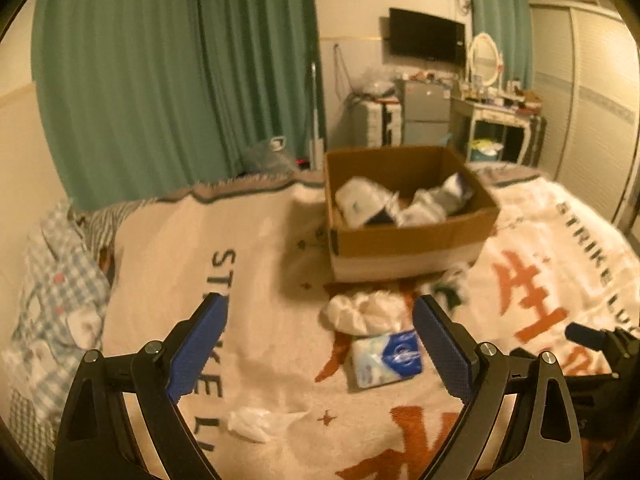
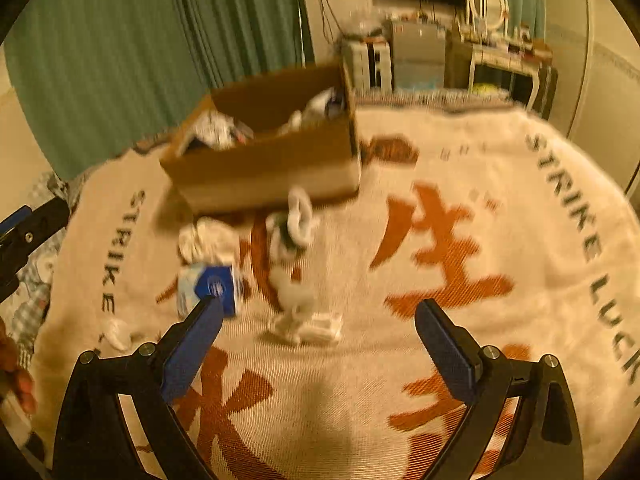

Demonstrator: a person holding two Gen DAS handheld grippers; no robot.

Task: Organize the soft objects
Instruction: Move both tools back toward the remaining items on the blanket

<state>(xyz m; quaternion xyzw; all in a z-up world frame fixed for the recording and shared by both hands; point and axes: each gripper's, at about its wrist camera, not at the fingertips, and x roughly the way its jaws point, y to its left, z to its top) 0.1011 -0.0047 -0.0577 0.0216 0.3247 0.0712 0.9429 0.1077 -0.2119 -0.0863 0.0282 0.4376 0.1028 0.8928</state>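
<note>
An open cardboard box [image 1: 408, 240] [image 2: 272, 172] stands on the bed with white soft packs and cloths inside. In front of it lie a crumpled white cloth [image 1: 360, 312] [image 2: 206, 240], a blue and white tissue pack [image 1: 386, 358] [image 2: 210, 284], a white and dark sock bundle [image 2: 298, 224] and a white folded piece [image 2: 304, 326]. My left gripper [image 1: 320, 302] is open above the blanket, with the tissue pack just inside its right finger. My right gripper [image 2: 320, 306] is open too, nothing between its fingers; its left fingertip overlaps the tissue pack in the picture.
A cream blanket [image 1: 260, 264] with orange characters covers the bed. A small white scrap [image 1: 252, 424] [image 2: 118, 332] lies near the front. A checked pillow [image 1: 60, 300] sits at the left edge. Green curtains [image 1: 160, 80], a dresser with a mirror [image 1: 486, 60] and a fridge stand beyond.
</note>
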